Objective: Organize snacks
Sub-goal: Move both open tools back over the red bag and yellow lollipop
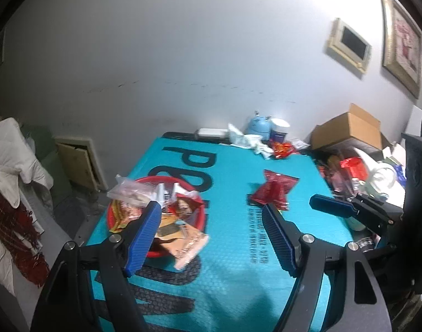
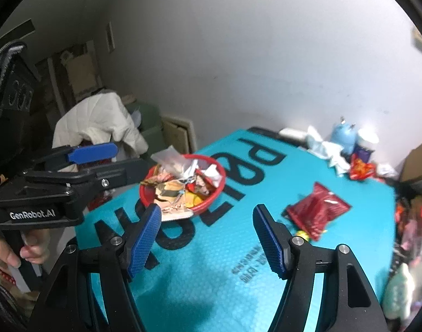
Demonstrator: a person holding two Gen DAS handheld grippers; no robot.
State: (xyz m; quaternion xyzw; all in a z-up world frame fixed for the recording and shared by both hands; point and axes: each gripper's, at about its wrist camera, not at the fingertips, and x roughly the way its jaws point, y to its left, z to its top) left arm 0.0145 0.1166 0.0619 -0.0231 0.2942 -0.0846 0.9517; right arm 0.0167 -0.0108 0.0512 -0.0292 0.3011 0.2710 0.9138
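Note:
A red bowl (image 1: 203,212) heaped with snack packets stands on the left part of the teal mat (image 1: 233,276). A tan packet (image 1: 188,244) hangs over its near rim. A dark red snack packet (image 1: 274,193) lies flat on the mat to the right. My left gripper (image 1: 211,235) hovers open above the mat between bowl and packet, holding nothing. In the right wrist view, my right gripper (image 2: 208,238) is also open and empty, with the bowl (image 2: 208,205) ahead to the left and the red packet (image 2: 318,210) ahead to the right. Each view shows the other gripper's blue pad (image 1: 332,207) (image 2: 94,150).
At the mat's far edge sit a light blue bottle (image 1: 256,127), a white tub (image 1: 280,130), crumpled tissue (image 1: 249,141) and small red wrappers (image 1: 282,149). A cardboard box (image 1: 349,130) and clutter crowd the right side. A white jacket (image 2: 100,121) hangs left. A hand (image 2: 25,251) grips the left handle.

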